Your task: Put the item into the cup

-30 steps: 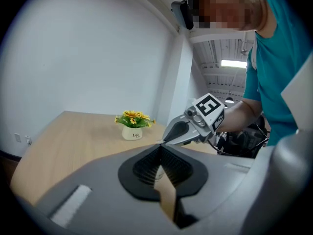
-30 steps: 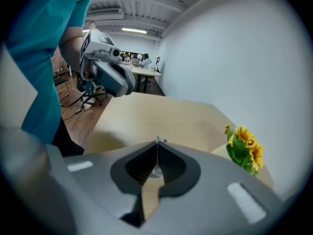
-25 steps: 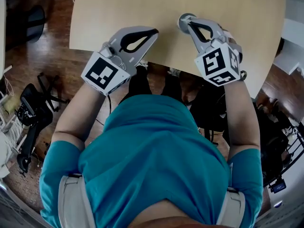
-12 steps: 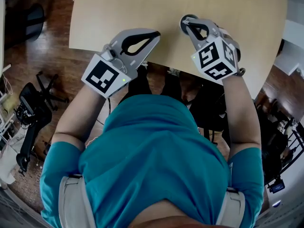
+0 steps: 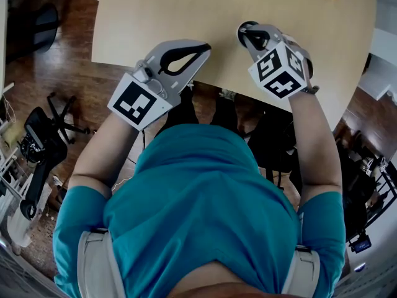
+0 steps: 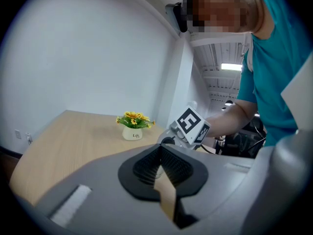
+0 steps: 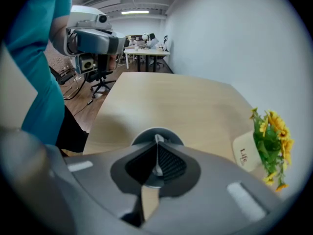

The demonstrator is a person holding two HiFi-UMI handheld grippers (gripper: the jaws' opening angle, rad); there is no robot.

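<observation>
head view shows the big wooden table (image 5: 186,11) at the top, and your body in the teal shirt (image 5: 198,197) fills the lower half. the dark wood floor (image 5: 49,61) is at the left, with a black chair (image 5: 37,148) on it.

you hold the left gripper (image 5: 201,45) over the near edge of the table, pointing to the right. in the left gripper view its tongs (image 6: 159,148) are pressed together and nothing is between them. only a strip of the table shows through the gap lower down.

you hold the right gripper (image 5: 246,31) a little further in over the table, well apart from the left one. in the right gripper view its tongs (image 7: 156,138) are pressed together on a thin bright edge. this seems to be the wall of the grey cup (image 7: 168,132), which is round behind the tips. in head view the cup (image 5: 253,39) sits at these tips and its dark inside faces up. which thing is the item, i cannot tell.

a small white pot with yellow flowers (image 6: 132,132) stands at the far side of the table, well apart from both grippers.
</observation>
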